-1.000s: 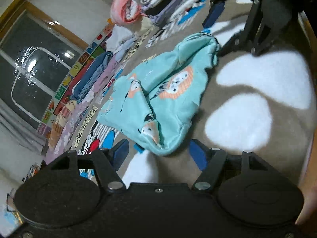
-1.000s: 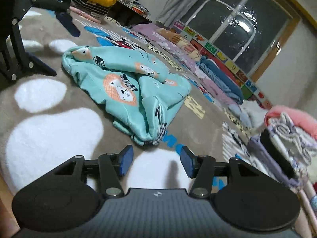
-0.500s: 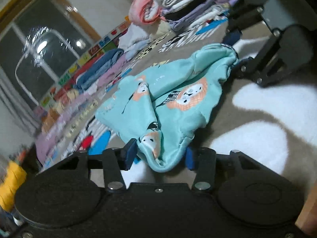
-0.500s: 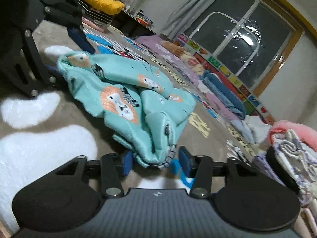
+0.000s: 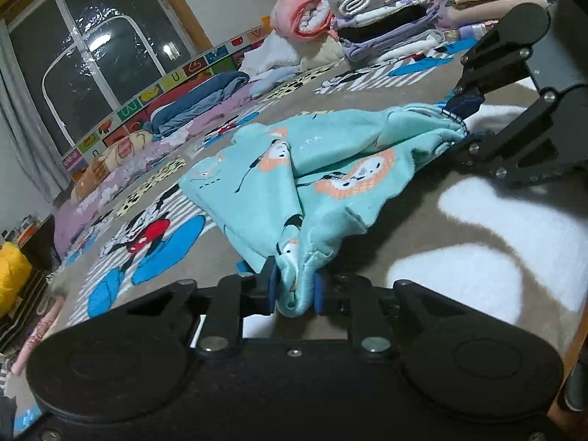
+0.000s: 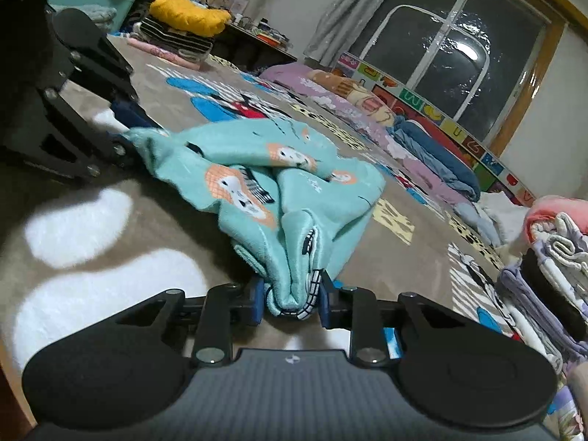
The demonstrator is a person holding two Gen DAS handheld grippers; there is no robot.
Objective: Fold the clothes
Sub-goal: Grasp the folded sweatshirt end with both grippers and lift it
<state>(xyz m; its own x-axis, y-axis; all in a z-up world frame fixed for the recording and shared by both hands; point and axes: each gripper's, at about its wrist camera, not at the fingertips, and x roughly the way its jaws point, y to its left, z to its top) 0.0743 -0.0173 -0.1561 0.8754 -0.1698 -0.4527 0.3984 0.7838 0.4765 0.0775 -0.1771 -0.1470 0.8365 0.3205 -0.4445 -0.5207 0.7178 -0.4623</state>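
Now the left gripper (image 5: pixel 293 286) and right gripper (image 6: pixel 290 296) each pinch one bunched end of a crumpled turquoise cartoon-print garment (image 5: pixel 312 180). Both pairs of jaws are closing on the cloth, which spans a beige patterned carpet (image 5: pixel 422 228).

My teal garment (image 5: pixel 323 180) with orange cartoon animal prints lies crumpled mid-frame on the carpet, bunched into loose folds (a ridge runs down its middle). Its two near corners are raised off the floor, one at bottom centre of each wrist view.
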